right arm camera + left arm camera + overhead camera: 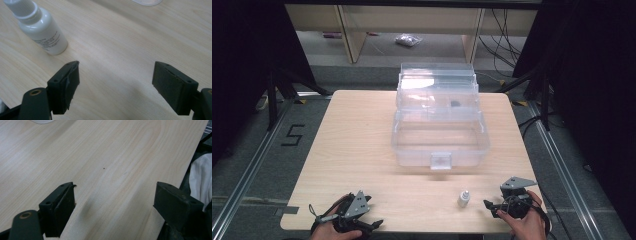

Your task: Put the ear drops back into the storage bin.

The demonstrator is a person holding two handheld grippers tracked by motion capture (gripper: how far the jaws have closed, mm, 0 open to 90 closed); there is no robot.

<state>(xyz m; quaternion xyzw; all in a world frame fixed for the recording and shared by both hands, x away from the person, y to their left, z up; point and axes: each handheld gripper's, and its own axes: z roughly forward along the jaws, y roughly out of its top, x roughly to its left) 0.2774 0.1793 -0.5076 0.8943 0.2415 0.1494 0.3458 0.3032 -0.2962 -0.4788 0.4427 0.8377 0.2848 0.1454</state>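
A clear plastic storage box (439, 135) stands in the middle of the wooden table (357, 150), its lid tilted back and open. A small white dropper bottle (463, 198) stands upright near the front edge, right of centre. My right gripper (493, 196) rests just right of the bottle, open and holding nothing. In the right gripper view the bottle (41, 27) is ahead and left of the left jaw, clear of the open gripper (116, 72). My left gripper (374, 210) sits at the front left corner; its jaws (115, 195) are wide open over bare wood.
A small dark item (455, 104) lies in the box's upper tray. The box's rim (147, 2) shows at the top of the right gripper view. White cloth (200, 180) lies past the table edge. Desk legs and cables stand beyond the table.
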